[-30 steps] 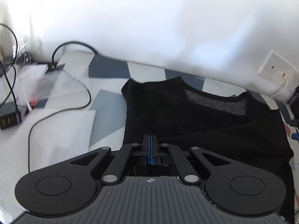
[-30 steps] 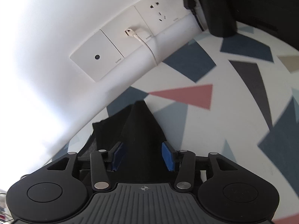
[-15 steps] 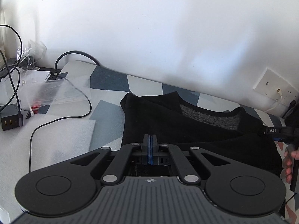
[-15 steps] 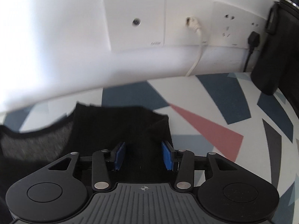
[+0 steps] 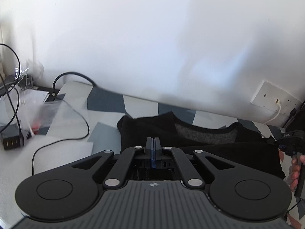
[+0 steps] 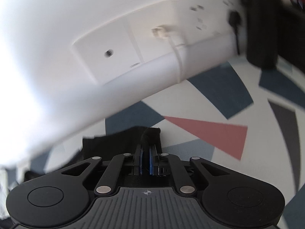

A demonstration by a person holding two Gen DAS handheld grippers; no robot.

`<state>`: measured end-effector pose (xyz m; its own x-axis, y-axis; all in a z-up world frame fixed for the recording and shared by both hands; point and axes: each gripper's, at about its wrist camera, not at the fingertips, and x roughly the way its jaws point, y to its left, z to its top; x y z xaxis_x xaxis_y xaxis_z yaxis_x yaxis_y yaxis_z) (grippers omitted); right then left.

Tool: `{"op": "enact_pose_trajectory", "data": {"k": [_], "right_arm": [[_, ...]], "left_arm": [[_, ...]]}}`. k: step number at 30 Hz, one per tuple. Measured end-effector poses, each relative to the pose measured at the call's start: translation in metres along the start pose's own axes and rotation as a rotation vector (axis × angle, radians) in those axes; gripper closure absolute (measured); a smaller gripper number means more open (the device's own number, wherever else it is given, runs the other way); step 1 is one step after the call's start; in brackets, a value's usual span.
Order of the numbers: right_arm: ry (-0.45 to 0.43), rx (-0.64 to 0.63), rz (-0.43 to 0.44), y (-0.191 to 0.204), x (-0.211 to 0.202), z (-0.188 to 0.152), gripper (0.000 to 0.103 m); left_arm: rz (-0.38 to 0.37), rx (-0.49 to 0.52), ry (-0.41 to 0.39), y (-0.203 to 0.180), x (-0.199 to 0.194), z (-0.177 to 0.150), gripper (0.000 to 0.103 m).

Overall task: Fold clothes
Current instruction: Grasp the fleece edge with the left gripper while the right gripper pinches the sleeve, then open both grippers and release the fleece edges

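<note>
A black shirt (image 5: pixel 200 148) is laid flat on a patterned cloth (image 5: pixel 106 103), its neckline toward the white wall (image 5: pixel 133 38) and its long axis running across the left wrist view, roughly parallel to the wall's base. A narrow strip of cloth is left between the collar edge and the wall. To the shirt's left, open cloth is crossed by a black cable (image 5: pixel 63 139), with a charger (image 5: pixel 12 143) and clear plastic bags (image 5: pixel 38 112) beyond it; a white sheet (image 5: pixel 63 152) lies just beside the shirt's left edge.

The left gripper (image 5: pixel 153 143) is seen fully closed, blue pads together, over the shirt's near part; whether fabric is pinched cannot be told.

The right gripper (image 6: pixel 145 150) is seen closed on a raised fold at the shirt's (image 6: pixel 122 139) corner, black fabric being squeezed between the pads. The same gripper (image 5: pixel 286 143), with the hand (image 5: pixel 295 173) holding it, is seen at the shirt's right edge. Ahead of it, bare cloth (image 6: pixel 209 99) reaches to the wall, where a socket plate (image 6: pixel 122 51) and a white cable (image 6: pixel 177 53) are mounted; a dark object (image 6: pixel 261 19) stands at upper right.
</note>
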<state>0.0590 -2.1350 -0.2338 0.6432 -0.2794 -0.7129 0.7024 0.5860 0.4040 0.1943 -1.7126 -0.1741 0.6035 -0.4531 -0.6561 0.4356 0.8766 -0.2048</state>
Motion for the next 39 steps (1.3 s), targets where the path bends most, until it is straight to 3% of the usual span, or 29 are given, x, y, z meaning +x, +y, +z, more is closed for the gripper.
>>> {"op": "enact_pose_trajectory", "data": {"k": [5, 7, 12, 14, 15, 16, 18, 22, 26, 30, 32, 35, 39], "right_arm": [[0.012, 0.127, 0.013, -0.015, 0.007, -0.002, 0.097], [0.009, 0.139, 0.01, -0.016, 0.011, -0.004, 0.097], [-0.028, 0.103, -0.006, -0.012, 0.018, -0.008, 0.095], [-0.033, 0.089, -0.011, -0.01, 0.012, -0.008, 0.082], [-0.038, 0.083, -0.012, -0.01, 0.008, -0.008, 0.067], [-0.054, 0.075, -0.021, -0.009, 0.0, -0.01, 0.059], [-0.097, 0.05, -0.032, -0.011, -0.02, -0.017, 0.055], [-0.096, -0.011, -0.047, -0.016, -0.049, -0.037, 0.053], [-0.071, -0.078, -0.076, -0.019, -0.063, -0.061, 0.053], [-0.037, -0.298, -0.163, -0.001, -0.06, -0.082, 0.054], [-0.012, -0.335, -0.187, 0.001, -0.051, -0.085, 0.055], [-0.015, -0.297, -0.187, -0.004, -0.046, -0.083, 0.047], [-0.046, -0.196, -0.239, -0.017, -0.052, -0.081, 0.045]], "left_arm": [[0.03, -0.026, 0.016, 0.007, 0.036, 0.017, 0.103], [0.103, 0.018, 0.003, 0.007, 0.054, 0.019, 0.103], [0.128, -0.043, 0.128, 0.022, 0.089, 0.015, 0.101], [0.125, -0.082, 0.126, 0.028, 0.079, 0.008, 0.096], [0.118, -0.089, 0.123, 0.029, 0.072, 0.004, 0.09], [0.113, -0.078, 0.123, 0.029, 0.064, -0.001, 0.083], [0.095, -0.046, 0.131, 0.024, 0.049, -0.012, 0.075], [0.038, 0.038, 0.182, 0.007, 0.035, -0.035, 0.067], [0.089, 0.061, 0.226, 0.0, 0.045, -0.051, 0.066], [0.126, 0.099, 0.193, -0.005, 0.046, -0.055, 0.066], [0.141, 0.106, 0.187, -0.008, 0.046, -0.055, 0.066], [0.16, 0.084, 0.195, -0.006, 0.042, -0.054, 0.063], [0.195, 0.092, 0.191, 0.0, 0.028, -0.057, 0.045]]}}
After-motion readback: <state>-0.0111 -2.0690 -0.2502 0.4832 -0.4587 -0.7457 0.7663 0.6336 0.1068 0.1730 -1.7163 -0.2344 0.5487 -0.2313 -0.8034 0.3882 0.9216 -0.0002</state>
